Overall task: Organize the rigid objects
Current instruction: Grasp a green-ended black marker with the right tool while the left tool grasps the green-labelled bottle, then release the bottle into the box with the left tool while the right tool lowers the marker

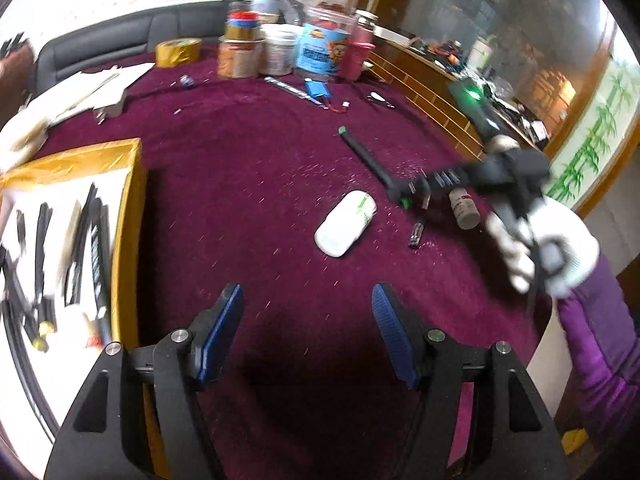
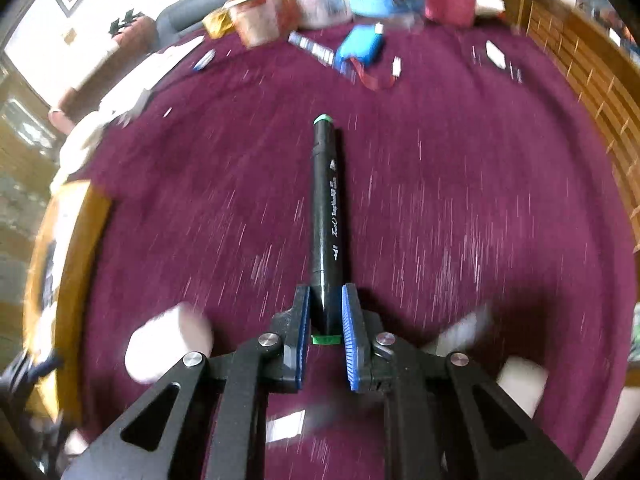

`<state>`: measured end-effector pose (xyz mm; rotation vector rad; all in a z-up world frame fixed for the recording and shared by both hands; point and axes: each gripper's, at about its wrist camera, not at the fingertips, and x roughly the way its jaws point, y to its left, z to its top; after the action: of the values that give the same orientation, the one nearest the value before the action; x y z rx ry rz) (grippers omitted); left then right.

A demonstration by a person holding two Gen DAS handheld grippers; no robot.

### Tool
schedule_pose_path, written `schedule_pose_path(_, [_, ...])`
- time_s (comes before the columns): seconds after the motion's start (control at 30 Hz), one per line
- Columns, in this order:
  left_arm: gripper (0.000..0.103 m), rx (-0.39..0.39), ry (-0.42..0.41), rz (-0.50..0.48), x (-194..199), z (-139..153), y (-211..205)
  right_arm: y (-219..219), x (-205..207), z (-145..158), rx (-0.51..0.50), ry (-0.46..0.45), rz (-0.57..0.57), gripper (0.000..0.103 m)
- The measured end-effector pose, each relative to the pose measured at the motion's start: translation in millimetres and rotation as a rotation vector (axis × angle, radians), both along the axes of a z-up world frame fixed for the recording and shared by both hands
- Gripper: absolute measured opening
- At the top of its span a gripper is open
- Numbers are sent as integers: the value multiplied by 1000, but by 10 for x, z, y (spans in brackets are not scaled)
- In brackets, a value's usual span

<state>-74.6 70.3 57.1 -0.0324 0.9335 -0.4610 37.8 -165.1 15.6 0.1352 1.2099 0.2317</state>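
1. Gripping the black marker (image 2: 329,216) near its rear end, the right gripper (image 2: 326,334) has its blue pads pressed on the barrel; the long green-capped front sticks far out ahead of the jaws.
2. Marker sits over the maroon cloth (image 1: 260,184), well apart from the gold-rimmed tray (image 1: 128,200), which lies off to the left of it.
3. Left gripper (image 1: 308,332) hangs spread and empty just beside the tray's right wall.
4. Risk: a hold so far back leaves a long lever; a bump or quick swing could pivot the marker in the pads or slide it out.
5. Risk: the white bottle (image 1: 346,224) lies between marker and tray; the protruding tip could knock it rolling on the way across.
6. Tray contents: a row of dark pens or markers on a white liner, some with yellow ends; blurred, count unclear.
7. Far beyond the tray, a cluster of jars (image 1: 288,40) stands upright, lids on; contents not readable.
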Motion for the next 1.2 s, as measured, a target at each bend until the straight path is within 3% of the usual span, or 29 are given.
schedule_pose_path(0.1, [65,50,-21,-45,155,-12,-226,-51,-210,28,48,38,25,28])
schedule_pose_path(0.23, [65,161,-52,-95,454,-153,-584,-114,-241,175,-8,-60,-16,35])
schedule_pose_path(0.37, [65,290,-96,-149,643,-325,-892,-100,-205,219,-18,-120,-46,35])
schedule_pose_path(0.47, [63,353,-73,-183,737,-498,-1053,-65,-168,195,-49,-147,-63,35])
schedule_pose_path(0.5, [47,324,-74,-173,763,-511,-1046,-28,-135,184,-57,-151,-67,35])
schedule_pose_path(0.57, [30,247,-22,-175,820,-508,-994,35,-77,148,-72,-159,-73,35])
schedule_pose_path(0.77, [30,123,-35,-102,727,-302,-670,281,26,-2,-178,-168,-62,33])
schedule_pose_path(0.87, [30,33,-50,-72,598,-125,-471,352,5,4,-209,-205,-62,13])
schedule_pose_path(1.03, [30,-130,-84,-12,343,178,-3,281,-43,61,-70,-173,-83,13])
schedule_pose_path(1.2, [30,-208,-91,123,129,307,761,279,-164,254,142,-165,-73,13])
